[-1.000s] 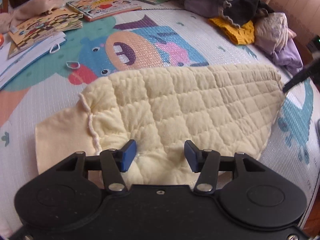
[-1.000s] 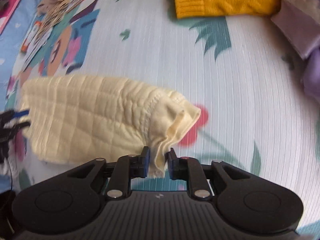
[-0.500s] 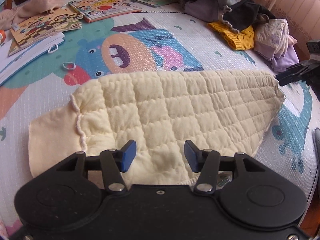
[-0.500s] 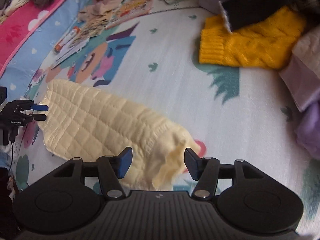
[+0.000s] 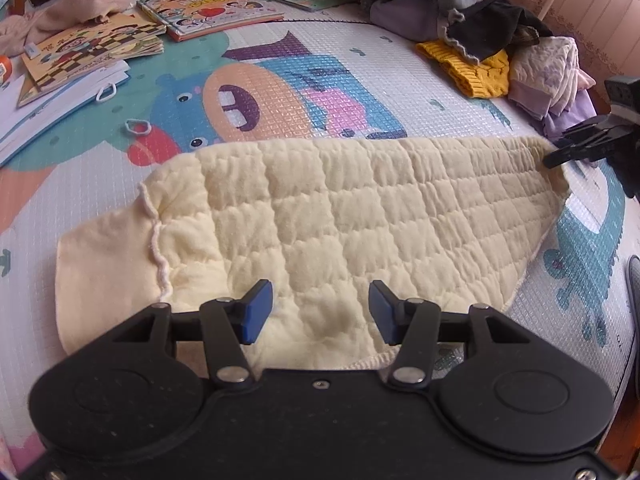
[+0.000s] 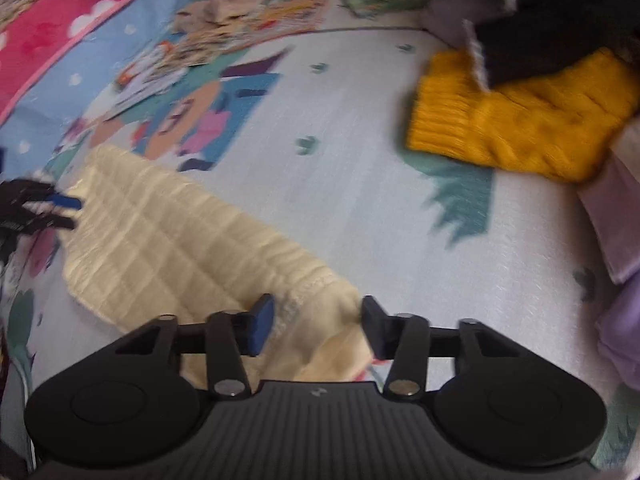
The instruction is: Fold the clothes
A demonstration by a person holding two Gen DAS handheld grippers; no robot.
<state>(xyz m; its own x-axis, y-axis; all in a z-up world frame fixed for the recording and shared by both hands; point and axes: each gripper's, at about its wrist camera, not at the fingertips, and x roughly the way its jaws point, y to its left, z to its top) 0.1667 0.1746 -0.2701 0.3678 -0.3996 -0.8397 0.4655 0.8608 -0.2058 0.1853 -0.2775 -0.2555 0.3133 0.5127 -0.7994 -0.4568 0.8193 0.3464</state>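
A cream quilted garment [image 5: 340, 228] lies folded flat on the cartoon play mat [image 5: 280, 92]. My left gripper [image 5: 320, 312] is open and empty, its blue pads just above the garment's near edge. My right gripper [image 6: 316, 328] is open and empty over the garment's other end [image 6: 180, 240], which has a smooth cuff. Each gripper shows in the other's view: the right one at the far right in the left wrist view [image 5: 588, 144], the left one at the left edge in the right wrist view [image 6: 36, 208].
A pile of clothes stands at the mat's far right, with a yellow knit sweater [image 5: 468, 68], a black item [image 5: 488, 32] and lilac pieces [image 5: 556, 76]. Picture books [image 5: 208, 8] and a pink cloth [image 5: 80, 4] lie at the far left. The right wrist view is blurred.
My right gripper has let go of the garment's cuff end, opened and drawn back. The garment now lies flatter on the mat. My left gripper stayed open and pulled back slightly.
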